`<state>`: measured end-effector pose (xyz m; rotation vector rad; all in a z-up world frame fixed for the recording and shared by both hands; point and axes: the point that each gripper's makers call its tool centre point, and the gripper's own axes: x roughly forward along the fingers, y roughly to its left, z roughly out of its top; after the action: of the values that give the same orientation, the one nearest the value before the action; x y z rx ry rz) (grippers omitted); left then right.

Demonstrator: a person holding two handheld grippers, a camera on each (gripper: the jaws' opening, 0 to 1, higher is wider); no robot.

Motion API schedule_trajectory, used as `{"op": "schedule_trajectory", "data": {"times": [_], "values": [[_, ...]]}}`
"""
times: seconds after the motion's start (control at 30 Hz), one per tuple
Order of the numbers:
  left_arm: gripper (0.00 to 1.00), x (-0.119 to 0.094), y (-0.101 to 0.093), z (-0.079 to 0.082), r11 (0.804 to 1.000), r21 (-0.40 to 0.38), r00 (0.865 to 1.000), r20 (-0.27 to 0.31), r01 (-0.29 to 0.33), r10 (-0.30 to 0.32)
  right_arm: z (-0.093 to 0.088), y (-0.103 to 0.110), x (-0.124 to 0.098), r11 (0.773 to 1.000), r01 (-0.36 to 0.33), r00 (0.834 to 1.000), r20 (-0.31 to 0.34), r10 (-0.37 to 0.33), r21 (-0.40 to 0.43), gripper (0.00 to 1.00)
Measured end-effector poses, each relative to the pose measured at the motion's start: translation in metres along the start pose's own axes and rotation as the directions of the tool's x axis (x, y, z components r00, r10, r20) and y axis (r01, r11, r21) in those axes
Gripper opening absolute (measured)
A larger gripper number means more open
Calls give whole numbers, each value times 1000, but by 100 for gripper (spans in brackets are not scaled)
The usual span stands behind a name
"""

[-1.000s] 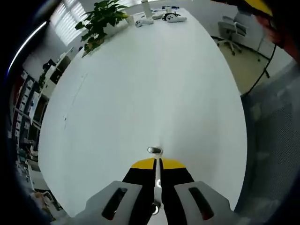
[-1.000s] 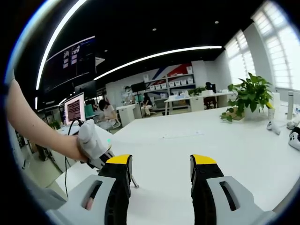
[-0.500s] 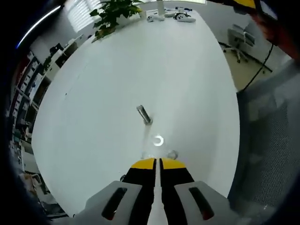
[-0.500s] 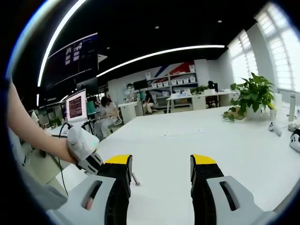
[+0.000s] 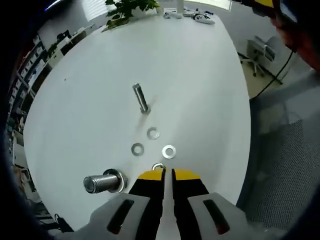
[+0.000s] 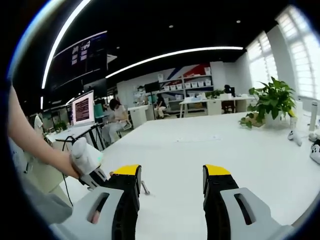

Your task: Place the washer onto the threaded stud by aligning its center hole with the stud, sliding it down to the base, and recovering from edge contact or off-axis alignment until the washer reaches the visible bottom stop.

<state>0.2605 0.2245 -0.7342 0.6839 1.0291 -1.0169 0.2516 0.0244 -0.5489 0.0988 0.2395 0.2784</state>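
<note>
Three loose silver ring washers lie on the broad white tabletop [image 5: 190,75], and a fourth shows at the tip of the left gripper [image 5: 166,174], so the task looks barely started as far as these views let one judge. Going from large to small: the table fills most of the left gripper view, with a leafy green potted plant [image 5: 127,6] at its far end; nearer, a thick short silver bolt with a wide collar [image 5: 104,181] lies on its side beside the gripper's left jaw. The slim upright threaded metal stud [image 5: 140,98] stands alone farther out, its shaft bare, with no washer on it or at its base. Between stud and gripper lie the washers: one [image 5: 153,133] near the stud's foot, one [image 5: 137,149] to its left, one [image 5: 169,151] to its right. The left gripper's yellow-tipped black jaws are drawn nearly together, a small silver washer [image 5: 158,166] peeking out just at their tips; whether it is truly pinched cannot be told. The right gripper [image 6: 171,172] holds its jaws spread wide and empty above the table. Lifting, centring and sliding down all seem left to do.
</note>
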Motion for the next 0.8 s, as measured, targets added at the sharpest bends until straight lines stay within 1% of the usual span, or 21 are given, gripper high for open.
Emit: {"op": "schedule_trajectory", "data": {"times": [0.1, 0.27, 0.37, 0.4, 0.47, 0.57, 0.67, 0.8], "values": [[3, 2, 1, -1, 1000, 7, 1000, -14, -4, 4, 0, -1, 0, 1000, 1, 1000, 0, -1, 5, 52], [3, 4, 4, 4, 1000, 12, 1000, -8, -15, 15, 0, -1, 1, 1000, 0, 1000, -2, 0, 7, 52], [3, 10, 1, -2, 999, 33, 999, -47, -11, 12, -1, 0, 1, 1000, -3, 1000, -5, 3, 3, 52], [2, 10, 1, -2, 999, 50, 999, -49, -20, 22, -1, 0, 1, 1000, -2, 1000, -4, 2, 2, 52], [1, 9, 2, -1, 999, 30, 998, -49, -25, 26, -1, 0, 1, 1000, -3, 1000, -3, 3, 4, 52], [1, 10, 3, -1, 999, 29, 998, -49, -26, 27, -1, -2, 1, 1000, -1, 1000, -6, 1, 8, 52], [1, 11, 1, 0, 999, 35, 997, -72, -19, 21, 0, -1, 1, 1000, -1, 1000, -2, 1, 10, 52], [1, 12, 1, 0, 998, 66, 993, -119, -11, 19, -2, 2, 2, 1000, -9, 1000, -9, 9, 3, 52]]}}
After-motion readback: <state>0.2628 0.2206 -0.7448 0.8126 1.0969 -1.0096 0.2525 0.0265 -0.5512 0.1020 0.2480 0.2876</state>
